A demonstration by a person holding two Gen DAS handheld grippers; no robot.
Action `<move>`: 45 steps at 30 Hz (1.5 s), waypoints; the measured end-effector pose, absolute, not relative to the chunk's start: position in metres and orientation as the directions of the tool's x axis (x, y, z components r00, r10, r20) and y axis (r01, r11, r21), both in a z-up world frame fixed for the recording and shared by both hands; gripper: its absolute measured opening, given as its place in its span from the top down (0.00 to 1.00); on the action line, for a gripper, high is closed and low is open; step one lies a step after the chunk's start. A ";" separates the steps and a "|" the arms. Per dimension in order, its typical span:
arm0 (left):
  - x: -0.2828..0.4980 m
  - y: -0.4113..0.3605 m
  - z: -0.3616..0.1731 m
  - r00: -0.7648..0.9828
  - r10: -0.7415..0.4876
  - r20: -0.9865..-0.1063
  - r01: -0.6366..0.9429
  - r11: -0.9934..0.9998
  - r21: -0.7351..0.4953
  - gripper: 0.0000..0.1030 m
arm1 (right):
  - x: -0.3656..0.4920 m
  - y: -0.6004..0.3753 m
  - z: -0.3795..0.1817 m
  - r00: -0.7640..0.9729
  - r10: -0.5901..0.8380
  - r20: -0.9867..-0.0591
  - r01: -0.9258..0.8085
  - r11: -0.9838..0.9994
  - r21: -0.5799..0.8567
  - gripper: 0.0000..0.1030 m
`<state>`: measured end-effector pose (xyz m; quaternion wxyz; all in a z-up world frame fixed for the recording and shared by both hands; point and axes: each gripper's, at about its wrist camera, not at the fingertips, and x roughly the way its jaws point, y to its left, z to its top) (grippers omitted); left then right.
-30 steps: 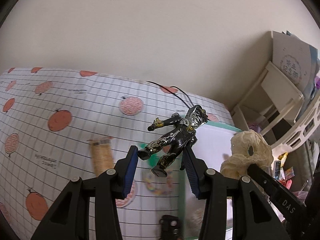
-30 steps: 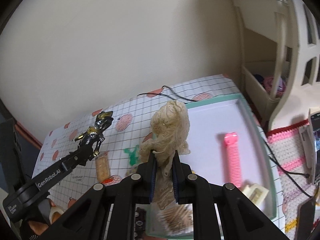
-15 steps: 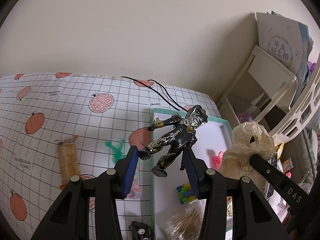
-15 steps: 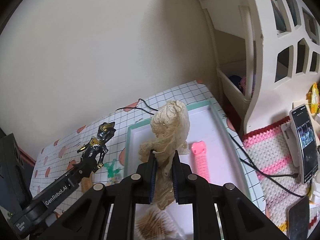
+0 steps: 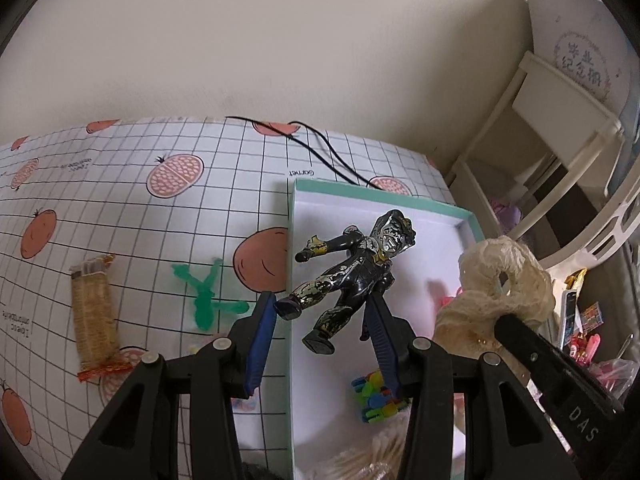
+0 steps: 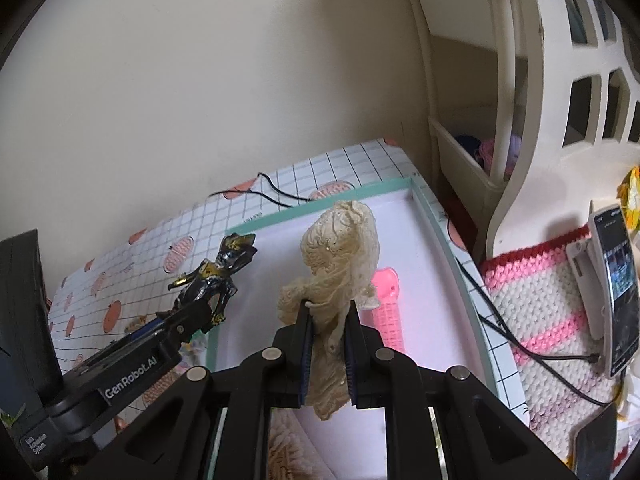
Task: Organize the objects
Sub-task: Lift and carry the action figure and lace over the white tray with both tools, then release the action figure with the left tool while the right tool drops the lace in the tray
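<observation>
The right gripper (image 6: 326,326) has its fingers (image 6: 305,344) pinched narrowly on a cream lace cloth (image 6: 340,256), lifted above the white tray (image 6: 434,216). The left gripper (image 5: 322,322) has its fingers (image 5: 260,338) spread wider, clamping a black-and-gold action figure (image 5: 352,272) tilted in the air over the tray's left edge. Farther off on the bench (image 5: 120,208) lie a green toy (image 5: 204,292) and a wrapped biscuit packet (image 5: 94,314).

Tray (image 5: 291,240) lies right of snack packet (image 5: 94,316); comb (image 6: 387,312), perhaps, inside tray.
</observation>
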<state>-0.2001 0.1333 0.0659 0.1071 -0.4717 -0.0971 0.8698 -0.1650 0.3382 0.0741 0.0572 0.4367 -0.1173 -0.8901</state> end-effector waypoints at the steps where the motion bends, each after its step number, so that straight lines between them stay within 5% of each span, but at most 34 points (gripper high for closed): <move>1: -0.202 0.134 0.063 -0.526 0.280 -0.803 -0.094 -0.958 -0.272 0.54 | -0.166 0.338 0.072 -0.609 -0.205 -0.766 -0.003 -0.966 0.260 0.85; 45: -0.216 0.160 0.038 -0.457 0.270 -0.847 -0.116 -0.963 -0.244 0.53 | -0.178 0.328 0.035 -0.492 -0.178 -0.852 -0.024 -0.976 0.217 0.82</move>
